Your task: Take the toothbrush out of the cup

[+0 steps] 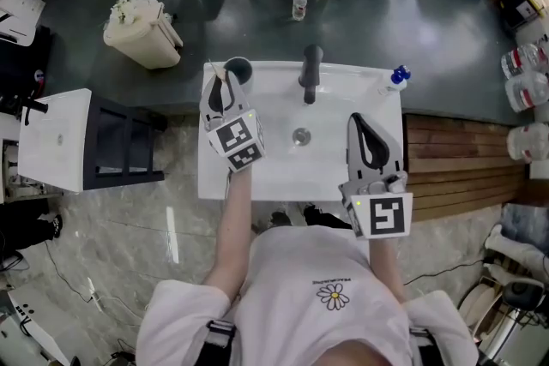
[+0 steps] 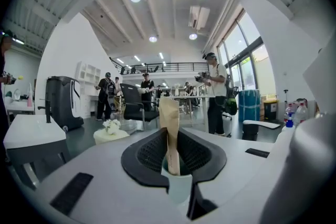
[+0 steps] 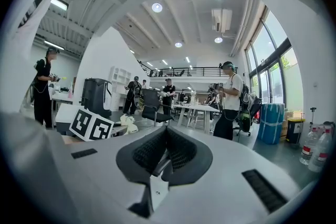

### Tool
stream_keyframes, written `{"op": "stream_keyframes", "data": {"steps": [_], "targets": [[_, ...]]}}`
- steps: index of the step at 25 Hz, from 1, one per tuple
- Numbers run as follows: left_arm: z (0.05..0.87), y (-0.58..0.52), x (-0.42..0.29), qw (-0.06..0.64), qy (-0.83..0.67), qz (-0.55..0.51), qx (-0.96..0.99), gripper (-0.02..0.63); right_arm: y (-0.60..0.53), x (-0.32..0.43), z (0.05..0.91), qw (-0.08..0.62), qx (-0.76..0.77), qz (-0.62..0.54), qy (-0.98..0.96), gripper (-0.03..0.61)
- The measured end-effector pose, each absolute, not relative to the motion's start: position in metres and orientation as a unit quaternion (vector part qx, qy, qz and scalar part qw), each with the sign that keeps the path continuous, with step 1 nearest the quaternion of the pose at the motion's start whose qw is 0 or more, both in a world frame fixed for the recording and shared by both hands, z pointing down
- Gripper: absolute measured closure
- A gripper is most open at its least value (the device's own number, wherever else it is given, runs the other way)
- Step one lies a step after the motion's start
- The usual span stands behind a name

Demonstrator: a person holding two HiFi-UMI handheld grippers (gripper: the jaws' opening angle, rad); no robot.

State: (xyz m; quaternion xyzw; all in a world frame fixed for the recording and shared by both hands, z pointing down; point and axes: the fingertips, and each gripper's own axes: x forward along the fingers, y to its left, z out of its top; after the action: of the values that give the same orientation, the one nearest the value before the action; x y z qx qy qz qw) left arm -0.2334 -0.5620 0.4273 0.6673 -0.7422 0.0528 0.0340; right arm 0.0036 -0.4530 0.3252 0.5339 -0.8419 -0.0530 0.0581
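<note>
- The cup (image 1: pixel 238 69) stands at the back left corner of the washbasin (image 1: pixel 283 171). The paper-wrapped toothbrush (image 2: pixel 169 113) stands in it, its long axis close to vertical.
- The left gripper (image 2: pixel 170 152) meets the brush from the side, roughly level. Its fingers are clamped on the wrapper just above the cup's rim, so the way out looks to be straight up along the brush.
- The right gripper (image 3: pixel 165 136) hovers well apart over the basin's front right, its fingers together and empty.
</note>
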Motion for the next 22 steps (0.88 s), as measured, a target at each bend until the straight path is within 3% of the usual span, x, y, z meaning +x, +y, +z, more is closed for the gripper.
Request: {"op": "stream_keyframes", "data": {"steps": [16, 22], "targets": [[0.258, -0.522, -0.212, -0.126, -0.717, -0.002, 0.686, 0.558, -0.452, -0.017, 0.298, 0.013, 0.502, -0.068, -0.862, 0.566], [0.210, -0.486, -0.197, -0.139, -0.701, -0.063, 0.697, 0.560, -0.447, -0.017, 0.286, -0.002, 0.501, -0.078, -0.862, 0.566]]}}
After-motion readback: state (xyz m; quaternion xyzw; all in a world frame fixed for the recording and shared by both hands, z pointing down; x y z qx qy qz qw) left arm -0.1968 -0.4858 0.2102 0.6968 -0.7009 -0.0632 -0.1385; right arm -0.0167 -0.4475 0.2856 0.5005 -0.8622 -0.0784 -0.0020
